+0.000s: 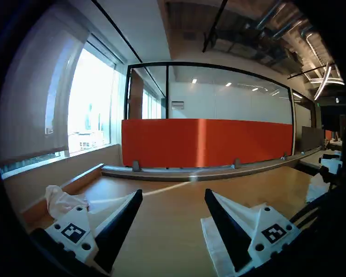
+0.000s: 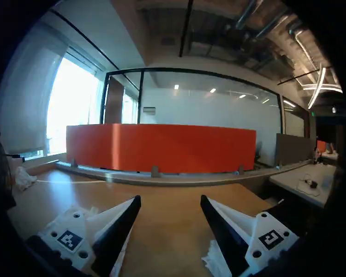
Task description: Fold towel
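A white towel (image 1: 213,240) lies flat on the wooden table (image 1: 173,231), partly under the right finger of my left gripper (image 1: 173,191). That gripper is open and holds nothing. In the right gripper view, white towel cloth (image 2: 214,256) shows below the right finger, and more shows beside the left finger. My right gripper (image 2: 170,197) is also open, with nothing between its fingers. Both grippers hover low over the tabletop (image 2: 173,221). At the right edge of the left gripper view is a dark device (image 1: 331,167) with white cloth (image 1: 317,187) below it, likely the other gripper.
A crumpled white cloth (image 1: 57,201) lies at the table's left, by a raised wooden ledge; I also see this cloth (image 2: 23,177) far left. An orange divider panel (image 1: 205,143) stands along the table's far edge. A second desk (image 2: 307,182) with cables sits to the right.
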A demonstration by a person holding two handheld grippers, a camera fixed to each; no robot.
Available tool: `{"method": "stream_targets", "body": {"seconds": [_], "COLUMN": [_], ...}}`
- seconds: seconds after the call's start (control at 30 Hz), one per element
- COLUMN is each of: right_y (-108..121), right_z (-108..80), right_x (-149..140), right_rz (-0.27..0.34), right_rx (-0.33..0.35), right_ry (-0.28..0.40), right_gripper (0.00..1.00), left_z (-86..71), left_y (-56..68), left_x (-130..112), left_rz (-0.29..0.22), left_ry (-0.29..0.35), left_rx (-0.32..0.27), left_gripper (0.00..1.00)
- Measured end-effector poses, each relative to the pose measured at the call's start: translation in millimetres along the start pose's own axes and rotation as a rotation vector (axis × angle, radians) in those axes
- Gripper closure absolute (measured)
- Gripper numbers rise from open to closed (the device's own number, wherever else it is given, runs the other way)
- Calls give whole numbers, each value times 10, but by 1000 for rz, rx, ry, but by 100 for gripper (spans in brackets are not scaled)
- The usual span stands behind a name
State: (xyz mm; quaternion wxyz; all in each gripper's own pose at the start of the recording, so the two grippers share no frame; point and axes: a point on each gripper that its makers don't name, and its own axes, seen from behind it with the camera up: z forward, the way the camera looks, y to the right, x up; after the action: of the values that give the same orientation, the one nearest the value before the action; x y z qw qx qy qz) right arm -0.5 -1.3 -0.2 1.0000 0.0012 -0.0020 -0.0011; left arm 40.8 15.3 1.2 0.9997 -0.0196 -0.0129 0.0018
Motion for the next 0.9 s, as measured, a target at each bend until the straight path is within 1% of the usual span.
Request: {"method": "stream_targets", "body": {"seconds": [0.07,0.17,0.27,0.37,0.57,0.77,0.9], "right_y": [-38,-102,-192,-284,-440,-588,-674], "right_z": [-6,-10,-22,-40,-90,-161,-218], "right_x": [-16,39,82,81,11,-163,-290], "right_rz": [-7,-18,-29,-50,-107,-168,-215], "right_rx": [7,34,68,108,185,276,327], "right_ry": [-12,-29,-51,-83,-171,-269,-322], "right_gripper": [0,0,0,0,0,0,0], "left_z": [-10,-33,-55,-78,-132,-213,-260], "left_y": [53,122,195,281,451,641,702], "left_x": [106,238,326,344,254,38,-134], "left_rz": [5,21,43,62,85,109,119], "left_ry": [-17,-43,-71,-107,-191,-280,-328], "left_rx": [-18,-47,-85,-123,-203,-285,-316], "left_gripper": [0,0,0,0,0,0,0]}}
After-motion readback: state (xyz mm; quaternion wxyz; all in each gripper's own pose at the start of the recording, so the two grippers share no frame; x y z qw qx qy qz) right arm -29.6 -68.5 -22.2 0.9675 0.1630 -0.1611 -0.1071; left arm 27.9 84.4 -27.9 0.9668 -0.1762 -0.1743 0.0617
